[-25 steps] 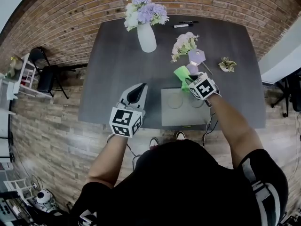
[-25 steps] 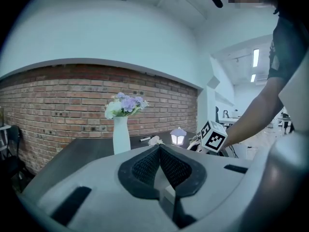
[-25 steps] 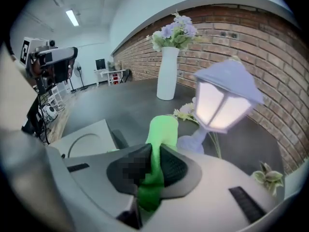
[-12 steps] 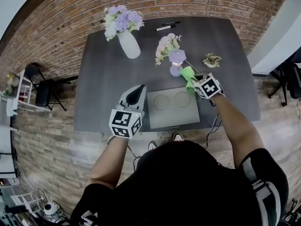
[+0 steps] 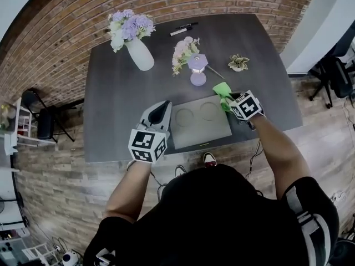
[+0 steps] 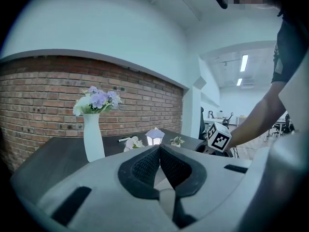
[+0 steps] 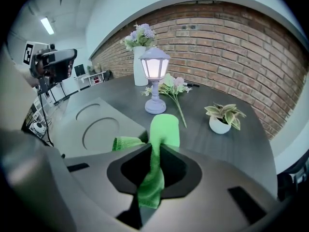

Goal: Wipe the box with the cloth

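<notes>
Two things make for a good wipe here, I judge: lay the cloth (image 5: 223,90) flat on the lid of the box (image 5: 198,134) instead of dragging a bunched tip, and steady the box (it looks light enough to slide on the counter (image 5: 119,98)) while sweeping in from its far right corner. The right hand-held gripper (image 5: 229,99), arm stretched forward, is clamped on the cloth at that corner, jaws aimed away from the person. The left hand-held gripper (image 5: 160,108) hovers just beside the box's left edge, jaws pressed together on nothing, forearm bent in close.
</notes>
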A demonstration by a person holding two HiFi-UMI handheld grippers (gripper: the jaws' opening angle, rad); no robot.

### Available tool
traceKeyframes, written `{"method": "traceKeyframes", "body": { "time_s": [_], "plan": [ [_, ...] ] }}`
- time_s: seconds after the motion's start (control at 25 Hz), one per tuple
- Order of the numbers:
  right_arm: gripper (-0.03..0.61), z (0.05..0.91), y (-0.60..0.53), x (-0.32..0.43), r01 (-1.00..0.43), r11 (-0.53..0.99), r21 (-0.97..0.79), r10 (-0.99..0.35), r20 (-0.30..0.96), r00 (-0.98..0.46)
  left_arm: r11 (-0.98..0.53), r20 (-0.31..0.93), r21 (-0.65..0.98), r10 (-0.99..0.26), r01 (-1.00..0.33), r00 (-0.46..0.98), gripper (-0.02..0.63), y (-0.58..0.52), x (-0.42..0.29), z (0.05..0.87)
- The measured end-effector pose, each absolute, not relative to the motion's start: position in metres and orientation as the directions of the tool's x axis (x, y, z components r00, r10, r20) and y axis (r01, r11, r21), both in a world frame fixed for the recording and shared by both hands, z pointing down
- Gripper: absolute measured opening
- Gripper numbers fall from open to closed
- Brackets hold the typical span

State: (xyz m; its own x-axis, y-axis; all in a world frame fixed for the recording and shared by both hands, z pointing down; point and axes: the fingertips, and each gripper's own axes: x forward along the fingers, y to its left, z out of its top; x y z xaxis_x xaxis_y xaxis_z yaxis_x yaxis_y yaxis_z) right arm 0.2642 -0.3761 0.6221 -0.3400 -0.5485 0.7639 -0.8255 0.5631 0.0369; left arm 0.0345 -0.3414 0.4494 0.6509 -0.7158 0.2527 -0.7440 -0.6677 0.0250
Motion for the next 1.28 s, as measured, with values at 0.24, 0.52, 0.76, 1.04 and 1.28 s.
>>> {"method": "traceKeyframes", "body": {
  "time_s": [0.24,0.52,0.76,1.04,1.28],
  "plan": [
    [0.049,0.626,-0.331,0.263,-0.847,0.531,0.03,-0.544,0.778,-0.314,-0.711,0.232,0.047,-0.676,-0.702,0.7,0.009,-0.33,0.03,0.453],
    [0.049,0.626,-0.282,0.267,-0.896,0.443,0.007,-0.54,0.8,-0.261,-0.746,0.199,0.076,-0.639,-0.661,0.743,0.009,-0.323,0.01,0.452],
    [0.049,0.628,-0.233,0.276,-0.945,0.327,-0.005,-0.544,0.817,-0.193,-0.77,0.197,0.104,-0.604,-0.629,0.772,0.009,-0.311,-0.009,0.46],
    [0.049,0.596,-0.233,0.294,-0.97,0.232,0.069,-0.599,0.796,-0.087,-0.791,0.206,0.136,-0.567,-0.597,0.798,0.009,-0.291,-0.028,0.469],
    [0.049,0.579,-0.279,0.277,-0.946,0.305,0.11,-0.607,0.788,-0.105,-0.74,0.192,0.113,-0.638,-0.663,0.746,0.009,-0.294,-0.057,0.458]
  ]
}}
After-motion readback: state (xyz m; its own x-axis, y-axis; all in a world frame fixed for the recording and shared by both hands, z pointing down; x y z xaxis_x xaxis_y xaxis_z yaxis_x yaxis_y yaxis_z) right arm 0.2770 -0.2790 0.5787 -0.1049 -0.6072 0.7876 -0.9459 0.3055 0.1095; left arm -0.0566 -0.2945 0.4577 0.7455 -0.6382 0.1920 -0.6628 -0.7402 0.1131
